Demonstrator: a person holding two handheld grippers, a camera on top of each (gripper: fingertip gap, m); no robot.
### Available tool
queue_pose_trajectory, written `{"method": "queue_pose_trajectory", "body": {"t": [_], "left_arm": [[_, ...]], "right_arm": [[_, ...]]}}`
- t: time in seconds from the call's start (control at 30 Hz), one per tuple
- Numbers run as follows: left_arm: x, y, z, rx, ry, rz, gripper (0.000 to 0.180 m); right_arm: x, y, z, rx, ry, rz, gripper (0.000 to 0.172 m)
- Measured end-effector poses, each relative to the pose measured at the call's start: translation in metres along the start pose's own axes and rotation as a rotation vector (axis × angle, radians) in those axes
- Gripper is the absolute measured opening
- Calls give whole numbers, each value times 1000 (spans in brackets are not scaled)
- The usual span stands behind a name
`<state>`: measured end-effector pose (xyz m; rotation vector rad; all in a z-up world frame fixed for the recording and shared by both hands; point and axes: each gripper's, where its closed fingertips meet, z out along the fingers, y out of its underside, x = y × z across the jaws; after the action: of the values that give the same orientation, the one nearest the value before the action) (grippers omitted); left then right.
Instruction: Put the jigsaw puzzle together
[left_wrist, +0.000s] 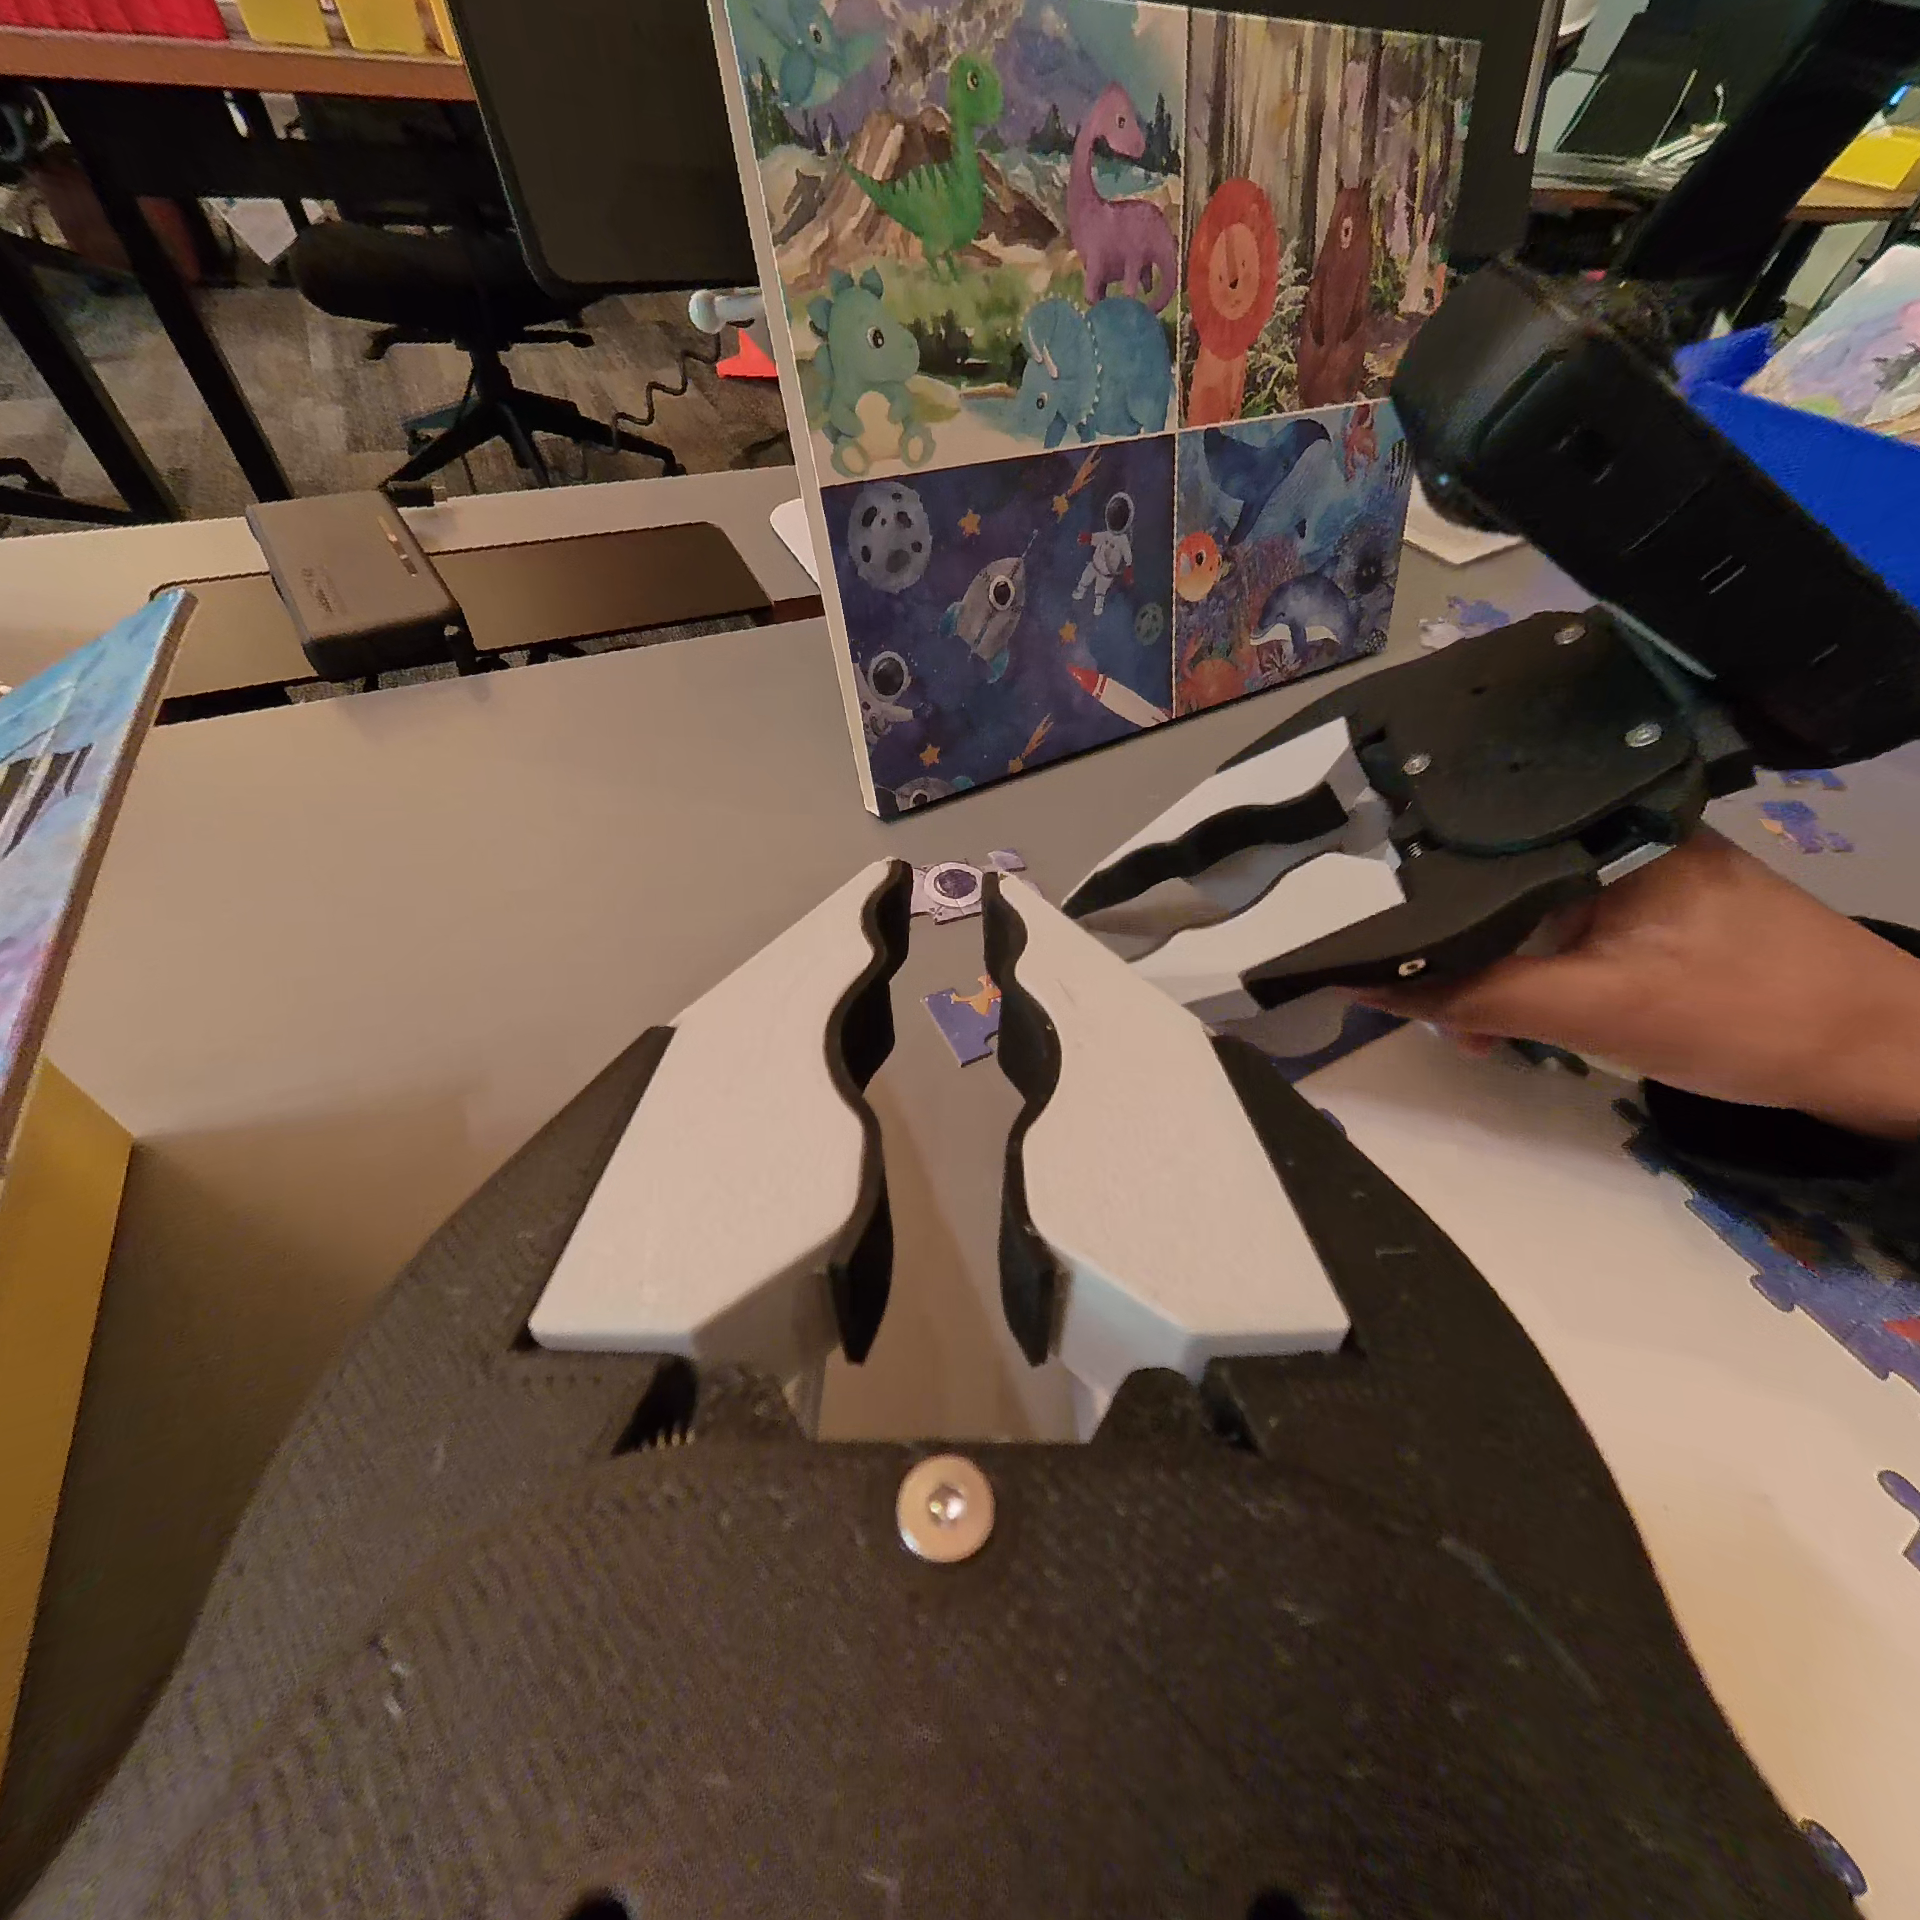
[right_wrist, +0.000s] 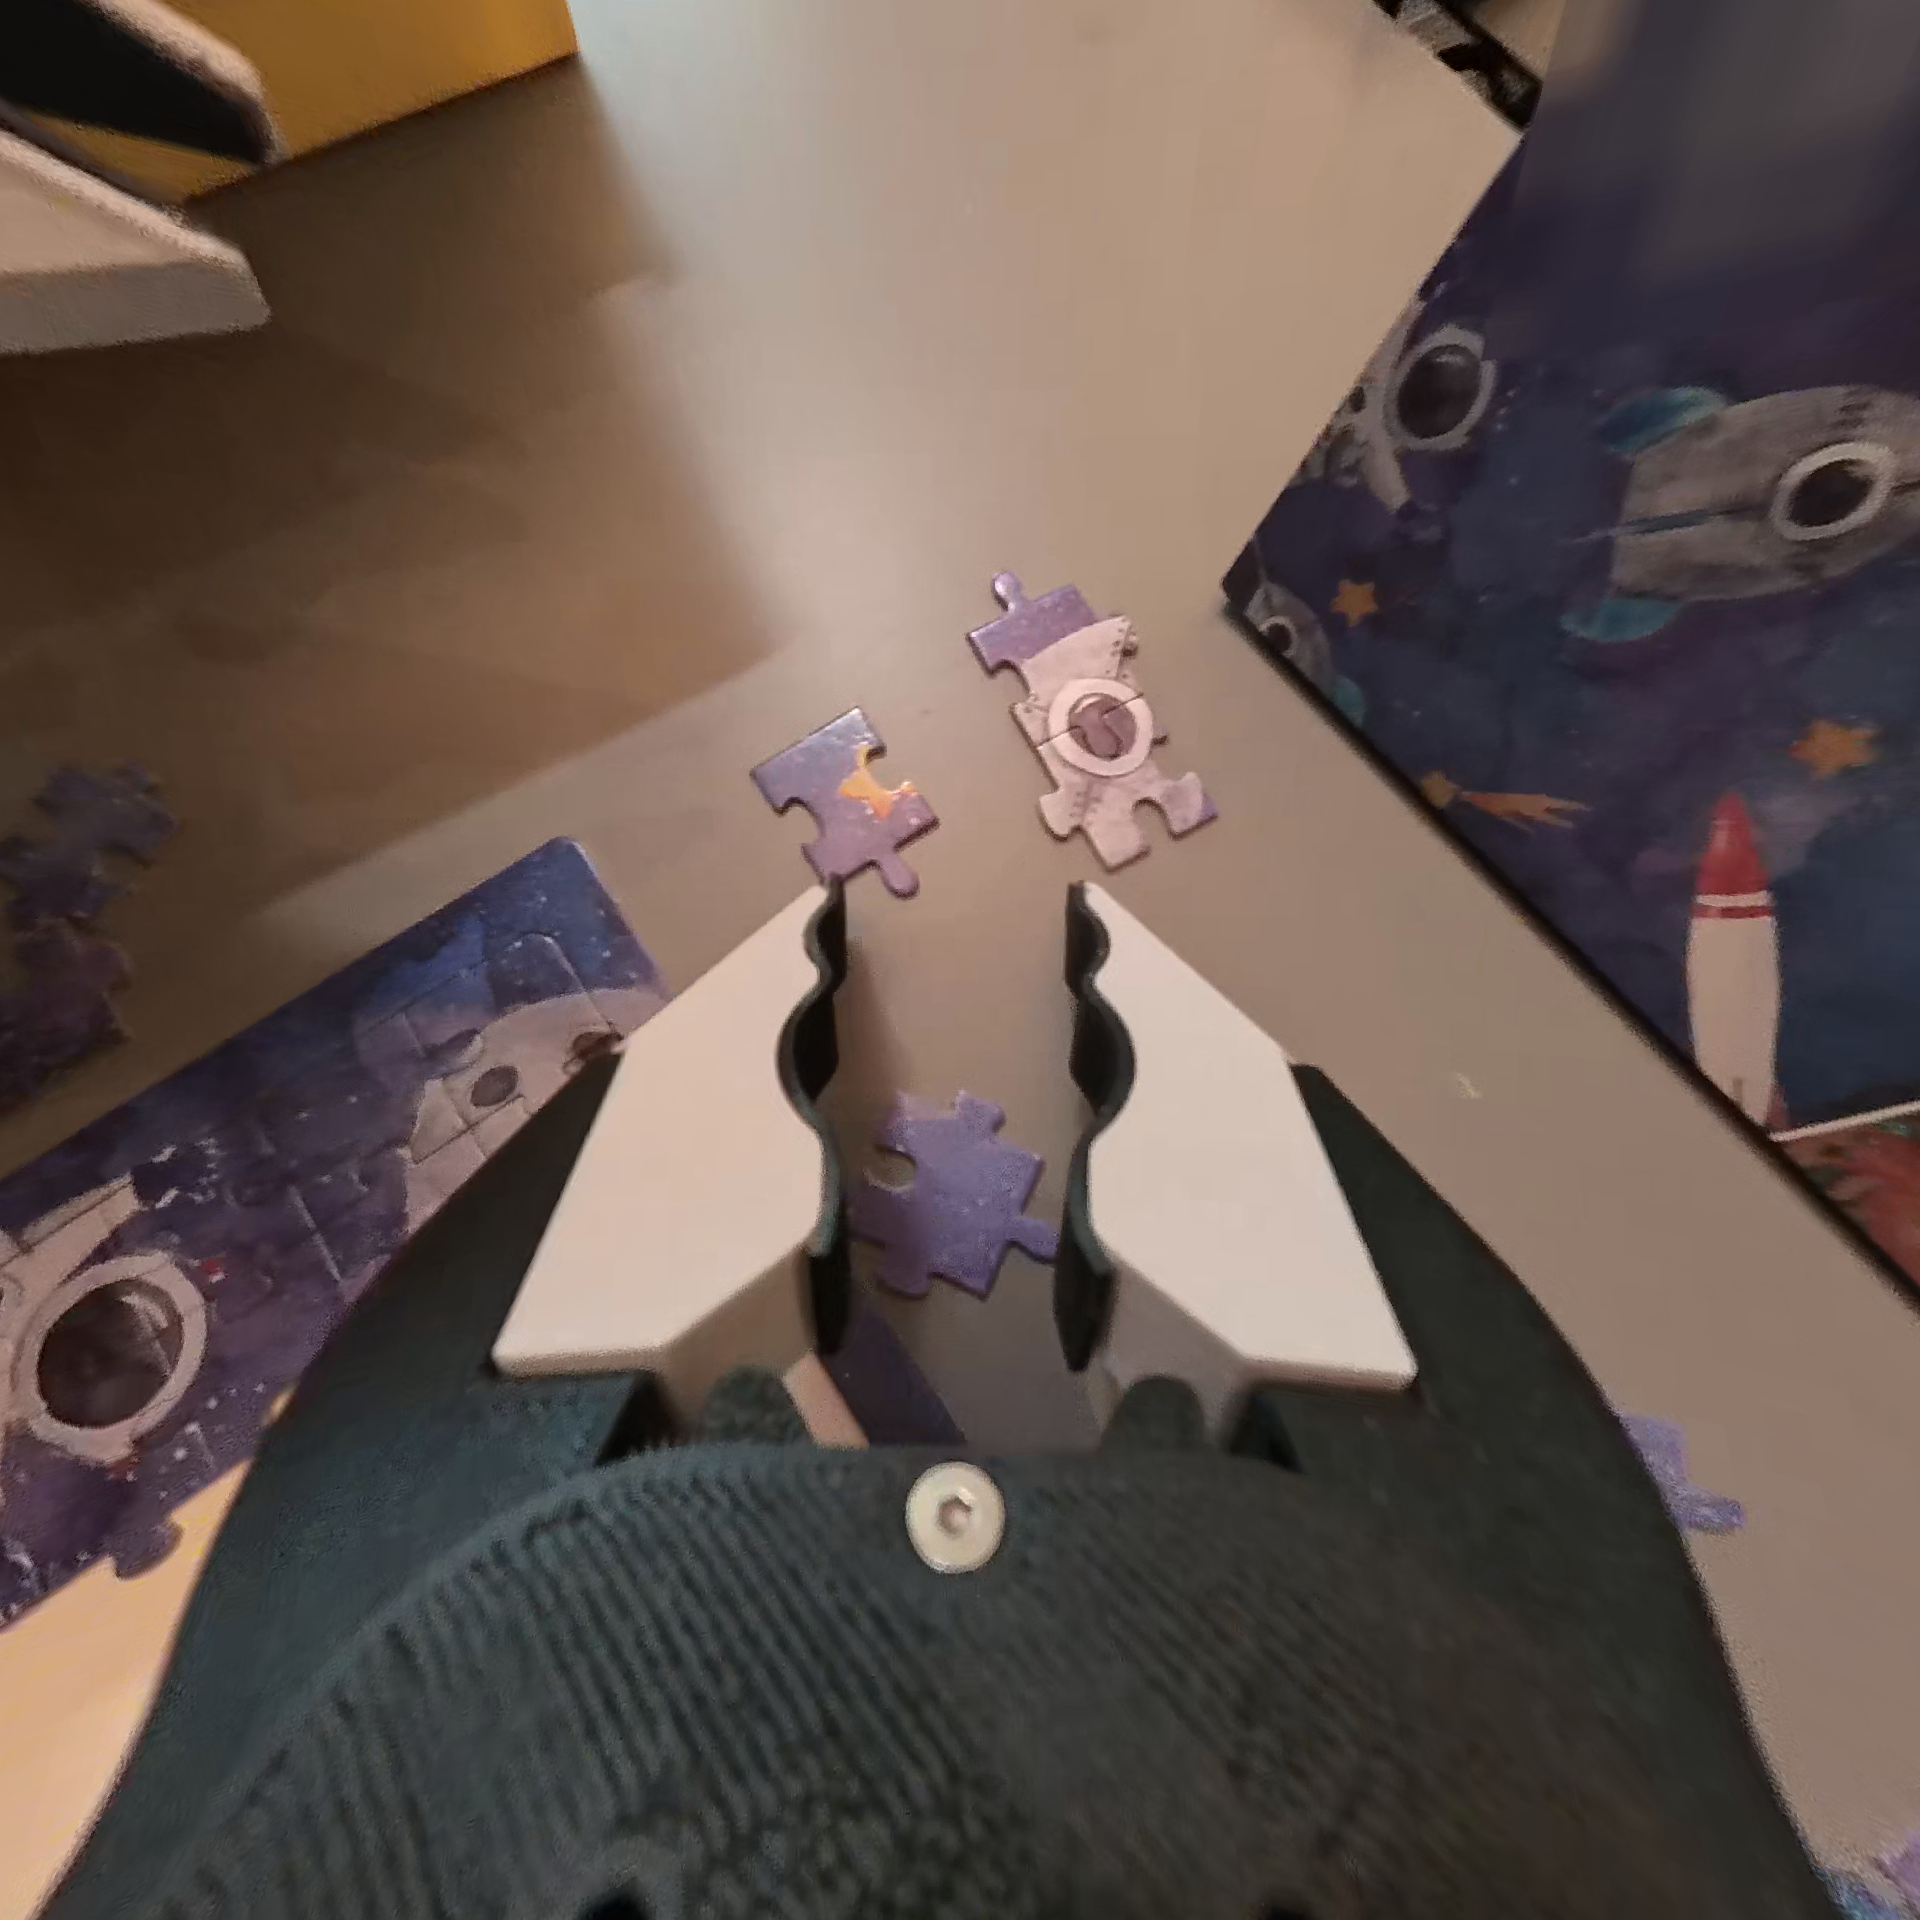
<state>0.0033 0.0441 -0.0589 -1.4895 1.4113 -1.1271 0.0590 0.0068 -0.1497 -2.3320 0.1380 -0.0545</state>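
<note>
1. We see a joined pair of puzzle pieces (right_wrist: 1091, 727) lying flat on the grey counter (right_wrist: 727, 416), showing a grey rocket with a round window, just short of the box's lower edge.
2. Beside it lies a star piece (right_wrist: 844, 795), apart from the pair, with bare counter between them.
3. Our left gripper (left_wrist: 948, 883) hovers over the pair with its jaws a narrow way apart and nothing between them; the pair shows through the gap at the tips.
4. Our right gripper (right_wrist: 956, 899) stands wide open and bare, its left tip just by the star piece's knob; a plain purple piece (right_wrist: 951, 1195) lies on the counter beneath its fingers.
5. In the left wrist view the right gripper's fingers reach in from the right, close to the left gripper's tips, so room there is tight.
6. The picture box (left_wrist: 1122, 416) stands upright just behind the pieces, closing off the far side.
7. A built puzzle strip (right_wrist: 312, 1091) lies left of the right gripper.
8. Left of the left gripper the counter lies open as far as a second box (left_wrist: 62, 883).
</note>
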Motion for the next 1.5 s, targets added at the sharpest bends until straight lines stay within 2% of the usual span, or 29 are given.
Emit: {"method": "queue_pose_trajectory", "body": {"t": [0.3,0.5,0.63,0.83,1.0,1.13,1.23,1.4,1.5], "left_arm": [[0,0,0,0,3,-2,12],[1,-1,-1,5,7,-6,12],[1,-1,-1,5,7,-6,12],[1,0,0,-1,5,-3,12],[1,0,0,-1,5,-4,12],[1,-1,0,2,8,-5,12],[1,-1,-1,5,9,-7,12],[1,-2,-1,9,12,-10,12],[1,-2,-1,8,11,-9,12]], "right_arm": [[-17,-3,12,-11,-59,-12,47],[4,-2,10,-47,53,-80,47],[34,-2,3,-47,192,-97,37],[-8,-10,9,1,-7,-16,48],[-15,-8,21,-32,1,-13,59],[-16,-12,25,-49,-8,-19,55],[-16,-14,26,-55,-33,-33,33],[-15,-11,22,-57,-78,-58,32],[-22,-14,6,-8,-143,-100,32]]}}
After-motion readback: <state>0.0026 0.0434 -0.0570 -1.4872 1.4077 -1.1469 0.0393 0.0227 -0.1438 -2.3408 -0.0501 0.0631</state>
